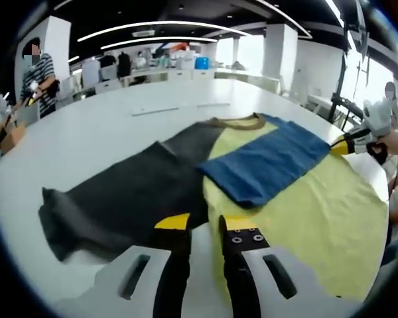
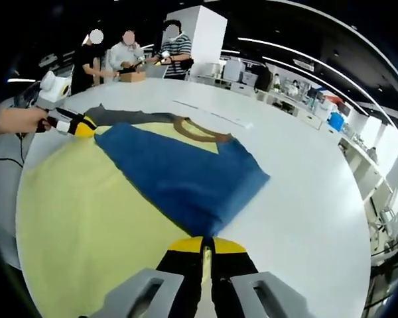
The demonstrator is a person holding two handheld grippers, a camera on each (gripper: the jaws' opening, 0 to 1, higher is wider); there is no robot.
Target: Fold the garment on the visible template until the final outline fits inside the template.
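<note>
The right gripper [image 2: 204, 246] pinches the shirt's [image 2: 86, 205] edge; the left gripper's [image 1: 204, 225] jaws sit narrow, seemingly gripping its hem. Uneven pulling could skew the blue sleeve [image 2: 186, 175].

One garment [image 1: 272, 179], one white table [image 1: 106, 132], two tongs [image 1: 205, 228] [image 2: 205, 248].

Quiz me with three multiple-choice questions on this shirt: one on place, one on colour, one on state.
1. Where is the shirt's blue sleeve?
A. Folded over the yellow body
B. Hanging off the table
C. Under the grey side

2. What colour is the collar?
A. Red
B. Brown
C. White

3. How is the grey side?
A. Rolled up
B. Folded onto the yellow
C. Spread out on the table

Answers: 1 A, blue lies across yellow; 2 B, the neck band is brown; 3 C, it lies flat beside the body.
</note>
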